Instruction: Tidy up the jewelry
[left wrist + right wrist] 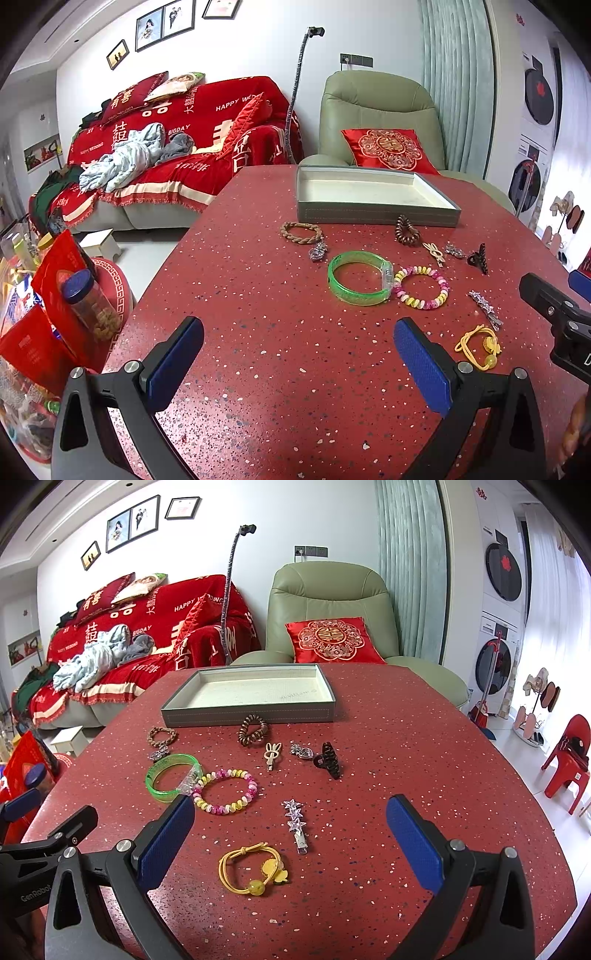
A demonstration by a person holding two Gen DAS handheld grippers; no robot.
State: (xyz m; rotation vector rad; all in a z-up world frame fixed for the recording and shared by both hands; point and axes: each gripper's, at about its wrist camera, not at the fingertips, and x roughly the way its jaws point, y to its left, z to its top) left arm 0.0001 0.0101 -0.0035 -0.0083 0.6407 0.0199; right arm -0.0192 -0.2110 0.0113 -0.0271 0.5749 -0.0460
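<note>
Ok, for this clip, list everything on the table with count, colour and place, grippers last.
table: one, red speckled.
tray: one, grey, cream inside, nothing in it, far end.
braided bracelet: one, brown, silver charm, left.
coil hair tie: one, brown, touching the tray front.
bunny clip: one, cream, centre.
silver clip: one, beside the bunny clip.
claw clip: one, dark brown.
bangle: one, green, left.
bead bracelet: one, pink and yellow, touching the bangle.
star clip: one, silver.
hair tie: one, yellow, nearest.
left gripper: jaws open, empty.
right gripper: jaws open, empty.
</note>
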